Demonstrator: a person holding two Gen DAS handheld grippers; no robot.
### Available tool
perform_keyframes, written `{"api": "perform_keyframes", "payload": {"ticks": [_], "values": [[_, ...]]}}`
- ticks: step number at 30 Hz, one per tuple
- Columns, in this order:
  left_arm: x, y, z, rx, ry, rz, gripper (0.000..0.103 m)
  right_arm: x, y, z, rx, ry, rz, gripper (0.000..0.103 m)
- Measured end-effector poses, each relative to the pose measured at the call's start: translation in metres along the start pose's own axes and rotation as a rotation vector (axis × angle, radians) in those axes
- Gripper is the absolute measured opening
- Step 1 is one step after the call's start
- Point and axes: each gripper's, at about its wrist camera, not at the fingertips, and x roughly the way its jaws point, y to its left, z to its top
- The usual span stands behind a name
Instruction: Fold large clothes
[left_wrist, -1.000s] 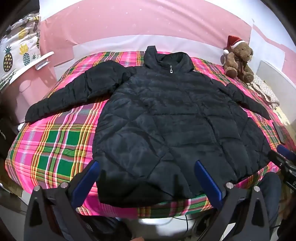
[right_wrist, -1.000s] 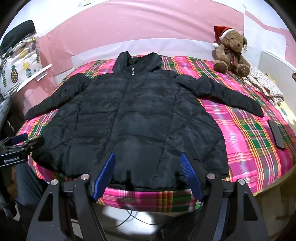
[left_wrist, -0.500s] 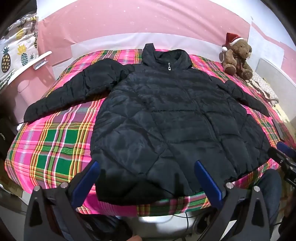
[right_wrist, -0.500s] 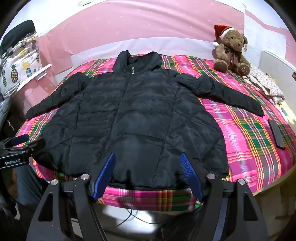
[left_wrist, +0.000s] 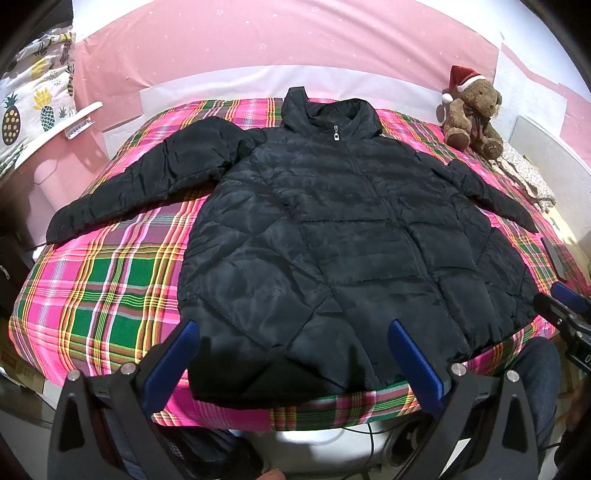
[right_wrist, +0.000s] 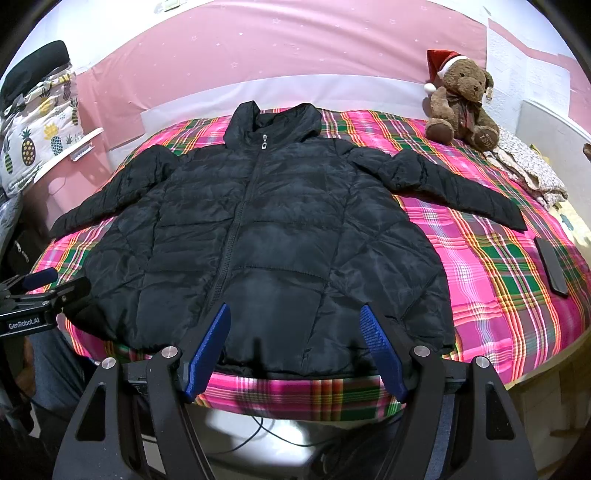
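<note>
black and puffy, the big jacket (right_wrist: 258, 240) lies flat on its back on the bed, zipped up, with its collar at the far end and both sleeves spread out to the sides. the bed has a pink and green checked sheet (left_wrist: 103, 288) under it. the left gripper (left_wrist: 291, 354) hangs just over the near hem of the jacket, close to the left corner. its blue fingers (left_wrist: 173, 362) are spread wide apart and hold nothing. the right gripper (right_wrist: 295, 343) hangs over the middle of the near hem. its blue fingers (right_wrist: 380, 350) are wide apart too, with nothing between them. a brown teddy bear (right_wrist: 458, 103) in a red hat sits at the far right corner, well apart from the jacket.
</note>
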Motion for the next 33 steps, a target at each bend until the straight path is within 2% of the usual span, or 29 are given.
{"api": "perform_keyframes", "payload": {"ticks": [33], "values": [[-0.0010, 0.0000, -0.0010, -0.002, 0.011, -0.010, 0.103, 0.0000, 0.0007, 0.0001, 0.000, 0.000, 0.001, 0.072]]}}
